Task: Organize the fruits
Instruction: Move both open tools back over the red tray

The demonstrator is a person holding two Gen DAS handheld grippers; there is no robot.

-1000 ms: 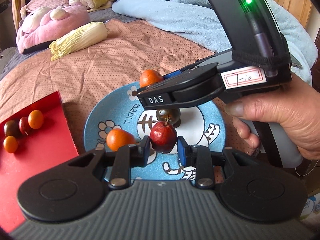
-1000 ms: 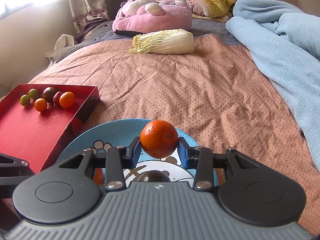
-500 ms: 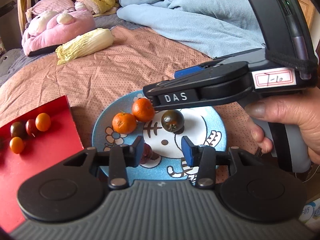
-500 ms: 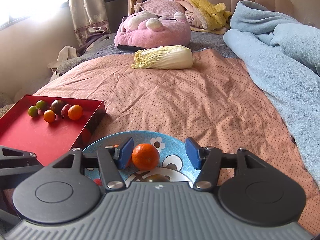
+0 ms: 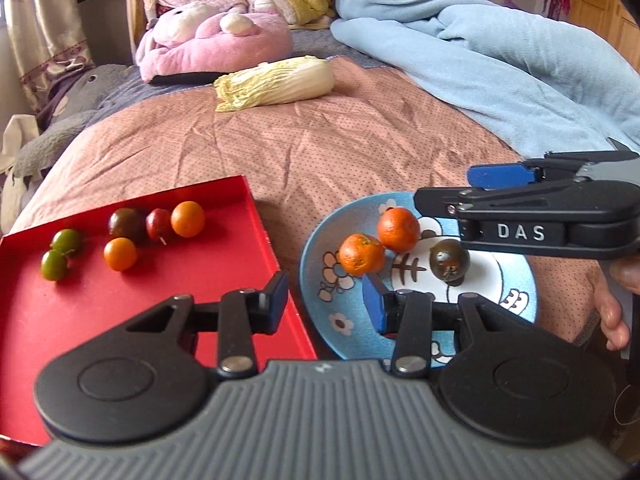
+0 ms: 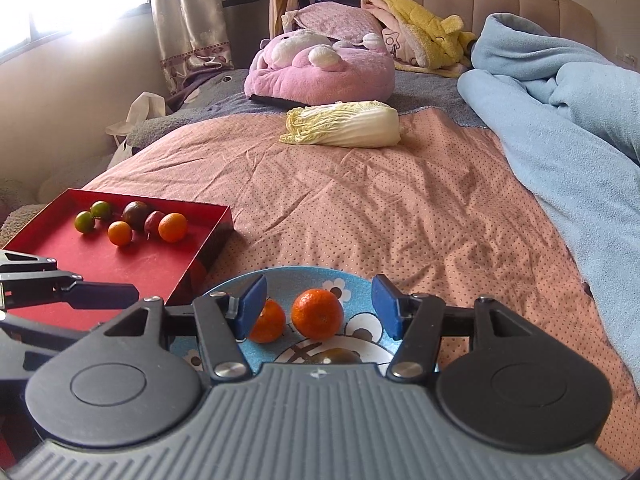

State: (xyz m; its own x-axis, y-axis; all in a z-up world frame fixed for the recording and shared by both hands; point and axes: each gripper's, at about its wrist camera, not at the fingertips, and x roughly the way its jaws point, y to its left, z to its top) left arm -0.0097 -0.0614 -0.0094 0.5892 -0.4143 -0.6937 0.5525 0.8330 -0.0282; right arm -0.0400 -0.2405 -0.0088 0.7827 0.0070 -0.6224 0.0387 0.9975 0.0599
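A: So where's the fruit rn?

B: Split btw two spots on the bed [image 6: 380, 208]. Blue cartoon plate [image 5: 320, 280] has 2 mandarins [image 5: 362, 253] touching each other, plus a dark tomato [image 5: 449, 259] just beside them. Red tray [image 5: 120, 304] to the plate's left holds six small ones near its far end: 2 green [image 5: 67, 242], 2 orange [image 5: 188, 219], a dark one [image 5: 126, 223] and a red one [image 5: 159, 224].

A: Grippers?

B: Left gripper [image 5: 326, 300] is released, nothing btw the pads; it hangs over the gap where tray edge meets plate. Right gripper [image 6: 320, 306] also released, pads wide apart. From the right wrist view the mandarins sit on the plate beyond its pads, not touched.

A: Anything else around?

B: Napa cabbage [image 6: 344, 124] farther up the bed, pink plush [image 6: 320, 68] behind it, blue blanket [image 6: 560, 100] along the right side. A hand [image 5: 608, 312] shows at the right edge of the left wrist view, under the right gripper's body.
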